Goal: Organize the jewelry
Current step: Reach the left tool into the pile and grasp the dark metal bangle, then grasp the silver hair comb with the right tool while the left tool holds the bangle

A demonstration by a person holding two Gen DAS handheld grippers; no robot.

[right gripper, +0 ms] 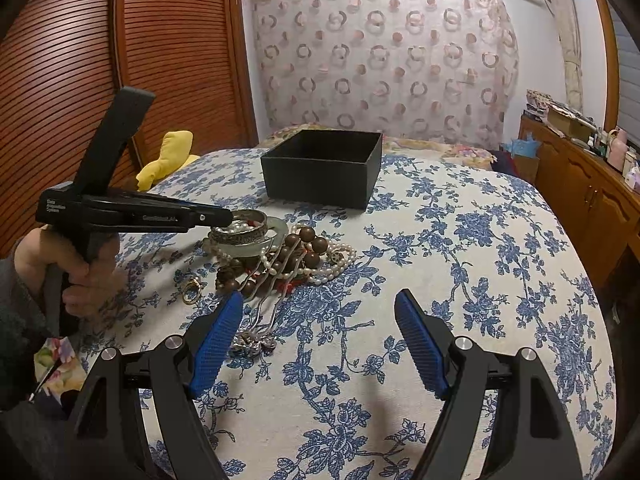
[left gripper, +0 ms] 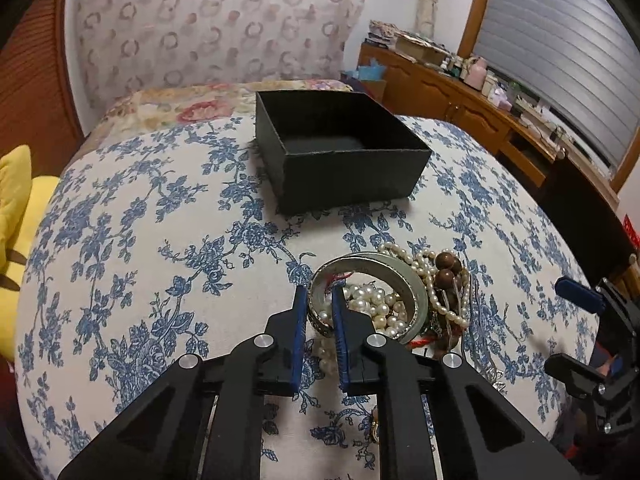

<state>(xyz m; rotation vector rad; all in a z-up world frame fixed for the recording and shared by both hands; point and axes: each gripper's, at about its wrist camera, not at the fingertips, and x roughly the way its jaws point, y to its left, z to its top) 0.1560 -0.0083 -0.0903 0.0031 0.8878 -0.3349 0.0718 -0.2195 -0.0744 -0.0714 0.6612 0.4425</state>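
A pile of jewelry lies on the blue-flowered bedspread: a silver bangle (left gripper: 320,322), a pale jade-like bangle (left gripper: 400,276), pearl strands (left gripper: 376,304), brown wooden beads (left gripper: 446,268). My left gripper (left gripper: 319,304) is shut on the silver bangle's rim, one finger inside the ring and one outside. The right wrist view shows the left gripper (right gripper: 224,218) at the silver bangle (right gripper: 240,232) on top of the pile. My right gripper (right gripper: 320,312) is open and empty, near a silver chain (right gripper: 256,336). An open black box (left gripper: 340,148) stands beyond the pile.
A gold ring (right gripper: 192,290) lies left of the pile. A yellow plush (right gripper: 168,160) sits at the bed's left edge. A wooden dresser (right gripper: 580,184) with clutter runs along the right. A patterned headboard cover (right gripper: 380,60) is behind the box (right gripper: 324,168).
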